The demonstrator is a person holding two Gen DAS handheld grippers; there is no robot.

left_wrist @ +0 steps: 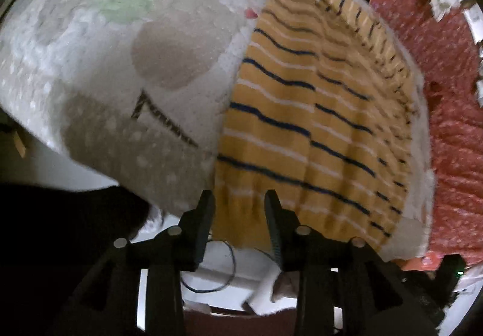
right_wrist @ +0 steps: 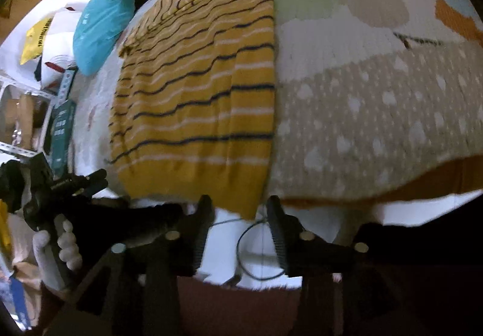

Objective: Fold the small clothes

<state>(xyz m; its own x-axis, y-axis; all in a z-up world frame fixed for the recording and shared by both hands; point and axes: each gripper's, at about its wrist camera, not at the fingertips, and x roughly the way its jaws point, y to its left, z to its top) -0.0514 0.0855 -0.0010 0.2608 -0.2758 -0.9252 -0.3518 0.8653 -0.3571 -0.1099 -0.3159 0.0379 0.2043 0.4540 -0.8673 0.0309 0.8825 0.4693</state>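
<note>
A: Fig. — free room? The mustard-yellow knit sweater w/ navy and white stripes (right_wrist: 196, 88) lies flat on the pale patterned quilt (right_wrist: 377, 94); quilt to its right is bare, open approach.

B: Near edge?

A: Hem overhangs slightly; open air below, only a thin dark cable loop (right_wrist: 256, 245) on the white floor.

B: Obstacles?

A: Left side: teal stuffed bag (right_wrist: 101, 30), white metal shelf rack (right_wrist: 18, 115), plus the gloved left-hand black two-finger gripper (right_wrist: 96, 180) just off the hem corner. In left wrist view, a red speckled blanket (left_wrist: 452, 125) borders the quilt's far side.
</note>
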